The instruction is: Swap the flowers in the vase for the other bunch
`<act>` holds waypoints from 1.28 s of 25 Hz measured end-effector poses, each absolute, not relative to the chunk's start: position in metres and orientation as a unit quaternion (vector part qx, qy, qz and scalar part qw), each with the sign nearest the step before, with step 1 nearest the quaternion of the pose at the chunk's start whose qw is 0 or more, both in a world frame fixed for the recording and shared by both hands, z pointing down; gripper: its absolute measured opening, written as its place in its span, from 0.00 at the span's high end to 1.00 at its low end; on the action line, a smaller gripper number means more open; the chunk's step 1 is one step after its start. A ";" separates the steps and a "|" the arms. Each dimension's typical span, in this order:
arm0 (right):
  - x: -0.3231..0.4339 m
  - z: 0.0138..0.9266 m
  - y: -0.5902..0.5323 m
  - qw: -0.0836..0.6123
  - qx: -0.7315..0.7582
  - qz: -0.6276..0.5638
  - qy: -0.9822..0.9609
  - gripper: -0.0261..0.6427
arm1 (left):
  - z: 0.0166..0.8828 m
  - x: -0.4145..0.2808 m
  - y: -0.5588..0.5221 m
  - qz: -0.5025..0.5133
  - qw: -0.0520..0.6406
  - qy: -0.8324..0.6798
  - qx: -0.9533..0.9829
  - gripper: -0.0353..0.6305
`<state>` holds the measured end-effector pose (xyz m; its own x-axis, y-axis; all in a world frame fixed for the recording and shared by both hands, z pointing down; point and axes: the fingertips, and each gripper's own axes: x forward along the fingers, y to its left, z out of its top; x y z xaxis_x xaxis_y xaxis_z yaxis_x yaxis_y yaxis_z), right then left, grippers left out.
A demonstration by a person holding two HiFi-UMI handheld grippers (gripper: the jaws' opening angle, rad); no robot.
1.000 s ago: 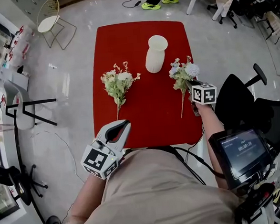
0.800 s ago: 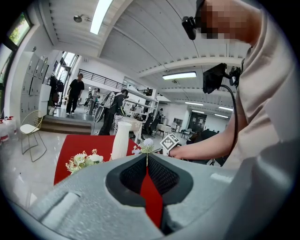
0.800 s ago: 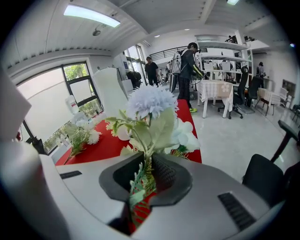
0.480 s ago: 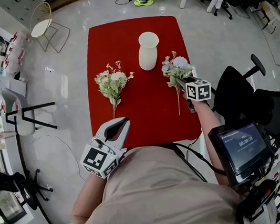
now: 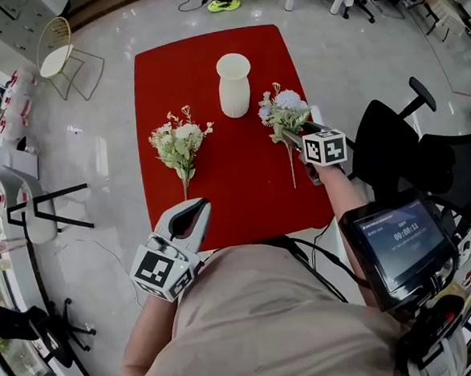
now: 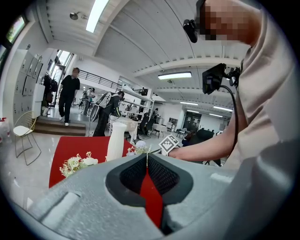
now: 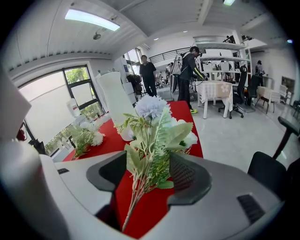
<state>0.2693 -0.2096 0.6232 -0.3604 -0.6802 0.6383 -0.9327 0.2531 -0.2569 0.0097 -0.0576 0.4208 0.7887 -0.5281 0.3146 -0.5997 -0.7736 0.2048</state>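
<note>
A white vase (image 5: 234, 84) stands empty at the far middle of the red table (image 5: 235, 187). One bunch with white flowers (image 5: 177, 141) lies to its left. The other bunch, pale blue and white (image 5: 283, 115), lies on the right. My right gripper (image 5: 298, 137) is at that bunch's stems. Its jaws have just been opening and stand open, with the leafy stems (image 7: 152, 136) between the pads and not squeezed. My left gripper (image 5: 195, 205) hovers shut and empty over the table's near edge, pointing at the vase (image 6: 116, 140).
A white wire chair (image 5: 55, 43) stands far left and a black stool (image 5: 36, 209) sits left of the table. A black office chair (image 5: 393, 136) is close on the right. A screen (image 5: 396, 244) hangs by the person's right arm. People stand in the background.
The head view has drifted, so the table sits higher and further left in the picture. Both grippers keep their places at the table. The right bunch still lies by the right gripper.
</note>
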 end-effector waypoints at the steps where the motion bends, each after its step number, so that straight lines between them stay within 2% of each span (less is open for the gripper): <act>1: 0.269 0.623 -0.209 0.205 0.528 0.309 -0.764 0.52 | 0.421 0.010 -0.057 0.120 0.148 -0.300 0.935 0.94; 22: 0.259 0.573 -0.170 0.194 0.568 0.271 -0.752 0.47 | 0.419 -0.005 -0.037 0.109 0.149 -0.261 0.947 0.94; 32: 0.186 0.538 -0.126 0.181 0.561 0.244 -0.770 0.48 | 0.427 -0.049 -0.015 0.109 0.152 -0.254 0.949 0.94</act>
<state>0.1864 -0.1255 0.5384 -0.3050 -0.7758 0.5524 -0.9523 0.2520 -0.1718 -0.0491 -0.0146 0.4266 0.8471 -0.4491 0.2840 -0.5152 -0.8250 0.2322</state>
